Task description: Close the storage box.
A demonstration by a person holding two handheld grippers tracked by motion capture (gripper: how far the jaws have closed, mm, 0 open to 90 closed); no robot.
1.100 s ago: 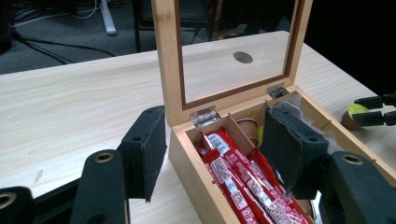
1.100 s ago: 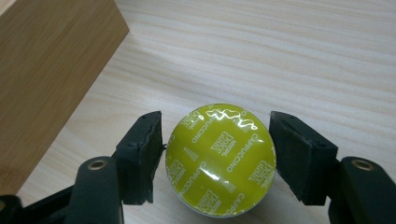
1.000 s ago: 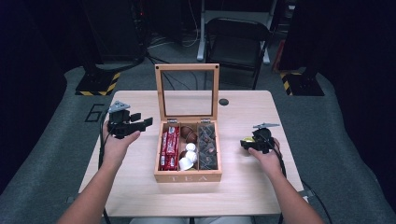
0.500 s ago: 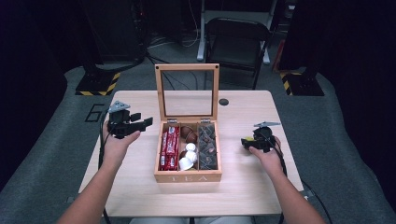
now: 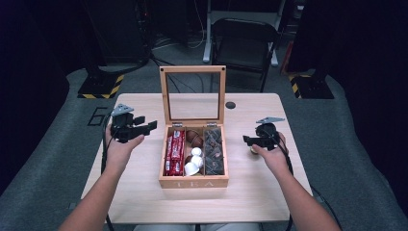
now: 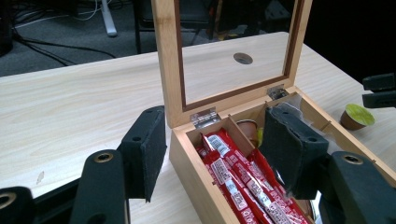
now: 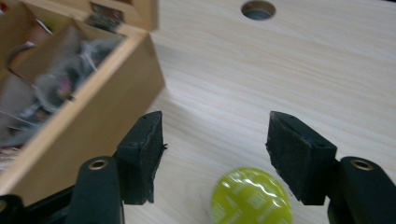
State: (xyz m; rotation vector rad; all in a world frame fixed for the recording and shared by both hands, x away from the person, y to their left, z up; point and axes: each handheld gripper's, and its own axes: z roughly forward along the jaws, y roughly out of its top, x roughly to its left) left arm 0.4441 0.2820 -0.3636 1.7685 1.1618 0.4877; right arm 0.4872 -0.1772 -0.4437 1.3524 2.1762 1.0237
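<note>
The right gripper (image 7: 215, 144) stood released above the green-lidded pod (image 7: 252, 196) on the table (image 7: 280, 70) beside the box (image 7: 84, 126). Closing off-centre could have tipped it. The left gripper (image 6: 212, 149) hung empty and parted.

One open wooden tea box with a glass-paned lid (image 5: 193, 180) stands on the one light wooden desk (image 5: 144, 202), divided into three compartments. One green-topped brown coffee capsule (image 7: 252, 197) lies beside it. Two black grippers are present, the left gripper (image 5: 144, 128) and the right gripper (image 5: 249, 140).
</note>
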